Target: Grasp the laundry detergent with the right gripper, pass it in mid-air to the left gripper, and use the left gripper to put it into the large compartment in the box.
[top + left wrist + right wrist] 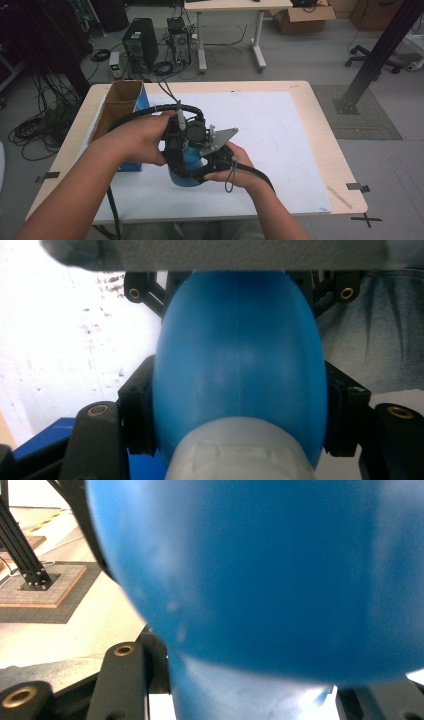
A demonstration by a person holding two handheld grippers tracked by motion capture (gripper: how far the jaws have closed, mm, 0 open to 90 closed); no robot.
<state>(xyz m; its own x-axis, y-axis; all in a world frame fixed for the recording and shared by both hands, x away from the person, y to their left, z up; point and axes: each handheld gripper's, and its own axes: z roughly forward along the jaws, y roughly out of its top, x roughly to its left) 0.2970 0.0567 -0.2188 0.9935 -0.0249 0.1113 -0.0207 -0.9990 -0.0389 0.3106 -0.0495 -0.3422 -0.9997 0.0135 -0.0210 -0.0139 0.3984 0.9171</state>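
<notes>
A blue egg-shaped container (186, 172) with a pale cap is held above the white mat (280, 140), near the table's front. My left gripper (177, 150) comes from the left and is shut on it. In the left gripper view the container (240, 355) sits between the two black jaws, whose pads (137, 410) press its sides, the left gripper (240, 412) closed around its widest part. My right gripper (210, 162) meets it from the right. In the right gripper view the container (260, 570) looms close, its narrower part clamped in the right gripper (250, 692).
An open cardboard box (120, 102) stands at the table's left edge, with a blue box (131, 166) beside it under my left forearm. Cables trail from both grippers. Computer towers (140, 42) and cords lie on the floor beyond the table.
</notes>
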